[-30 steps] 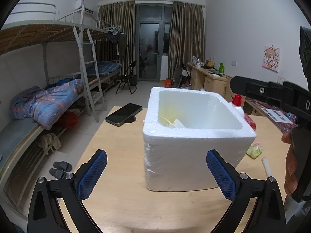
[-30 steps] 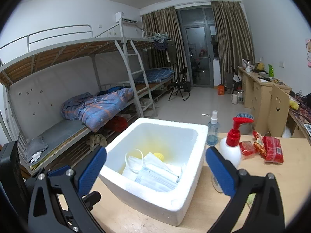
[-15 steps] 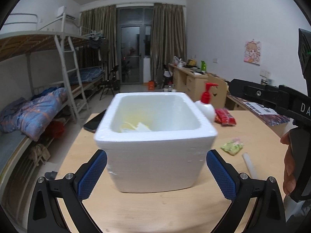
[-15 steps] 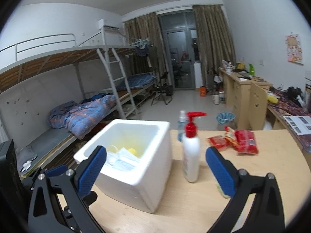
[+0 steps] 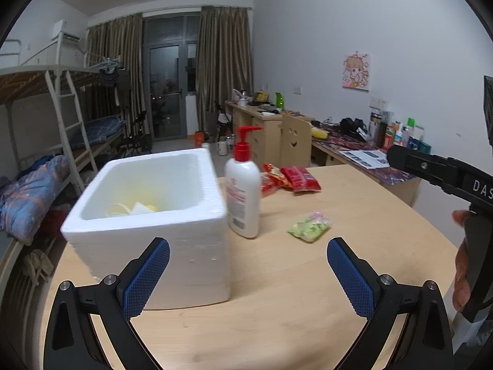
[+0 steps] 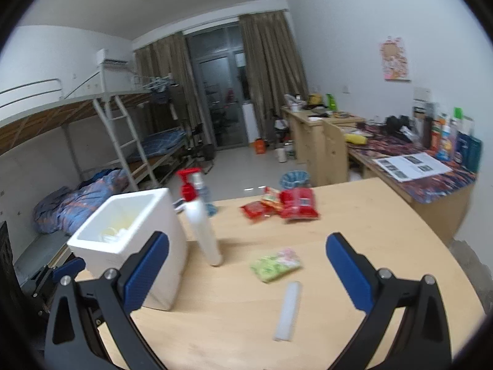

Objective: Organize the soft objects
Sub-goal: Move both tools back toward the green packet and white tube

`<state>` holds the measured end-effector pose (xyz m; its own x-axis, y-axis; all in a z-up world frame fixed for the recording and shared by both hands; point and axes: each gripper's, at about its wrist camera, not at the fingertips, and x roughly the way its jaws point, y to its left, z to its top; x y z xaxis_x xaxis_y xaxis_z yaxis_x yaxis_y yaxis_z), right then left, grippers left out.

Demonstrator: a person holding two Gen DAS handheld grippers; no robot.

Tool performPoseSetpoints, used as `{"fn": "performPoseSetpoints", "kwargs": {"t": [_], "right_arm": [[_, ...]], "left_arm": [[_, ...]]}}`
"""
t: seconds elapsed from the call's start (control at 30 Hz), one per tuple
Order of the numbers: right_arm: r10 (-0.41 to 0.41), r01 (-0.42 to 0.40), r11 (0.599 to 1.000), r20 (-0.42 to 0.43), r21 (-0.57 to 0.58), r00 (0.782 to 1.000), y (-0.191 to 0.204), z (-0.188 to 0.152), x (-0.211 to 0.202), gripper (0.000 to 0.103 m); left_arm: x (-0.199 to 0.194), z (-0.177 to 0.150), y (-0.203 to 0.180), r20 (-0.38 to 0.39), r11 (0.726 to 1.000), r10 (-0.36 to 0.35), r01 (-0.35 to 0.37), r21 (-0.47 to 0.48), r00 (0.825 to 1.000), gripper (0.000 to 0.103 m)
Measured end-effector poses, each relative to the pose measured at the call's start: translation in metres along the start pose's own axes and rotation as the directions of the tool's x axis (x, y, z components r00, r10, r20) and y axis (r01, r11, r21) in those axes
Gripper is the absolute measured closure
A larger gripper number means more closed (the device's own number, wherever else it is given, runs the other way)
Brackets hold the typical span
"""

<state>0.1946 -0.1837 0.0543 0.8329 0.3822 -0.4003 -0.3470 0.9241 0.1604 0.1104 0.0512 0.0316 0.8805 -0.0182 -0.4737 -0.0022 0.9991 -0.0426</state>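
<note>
Both pairs of jaws stand wide apart with nothing between them: the left gripper hangs low over the near edge of the wooden table, and the right gripper hangs beside it, looking further to the right. The likeliest next soft thing is the green tissue packet, which lies flat on the table just right of the white pump bottle; in the right wrist view it sits almost dead ahead between the blue pads, its long axis running left to right and a little tilted, so the right gripper looks the nearer and better lined up. From the left gripper the same packet lies ahead and to the right, past the bottle. A white stick-like object lies just in front of the packet, nearer the right gripper. Beyond are red snack packets at the far edge. The white foam box, already holding face masks and something yellow, stands to the left. Compared with a second ago, both views have swung to the right: the box has slid from centre to the left, and the packet has come into the middle of the right view.
</note>
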Motion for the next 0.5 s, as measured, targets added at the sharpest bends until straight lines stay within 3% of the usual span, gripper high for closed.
{"fn": "performPoseSetpoints", "kwargs": {"t": [0.23,0.5], "right_arm": [[-0.034,0.034,0.999,0.010,-0.007,0.999,-0.014,-0.007,-0.012,0.000],[-0.032,0.032,0.999,0.011,-0.032,0.999,-0.020,-0.015,-0.020,0.000]], "left_arm": [[0.006,-0.002,-0.035,-0.006,0.999,-0.031,0.031,0.035,1.000,0.001],[0.010,-0.002,-0.033,-0.016,1.000,-0.018,0.018,0.004,1.000,0.001]]}}
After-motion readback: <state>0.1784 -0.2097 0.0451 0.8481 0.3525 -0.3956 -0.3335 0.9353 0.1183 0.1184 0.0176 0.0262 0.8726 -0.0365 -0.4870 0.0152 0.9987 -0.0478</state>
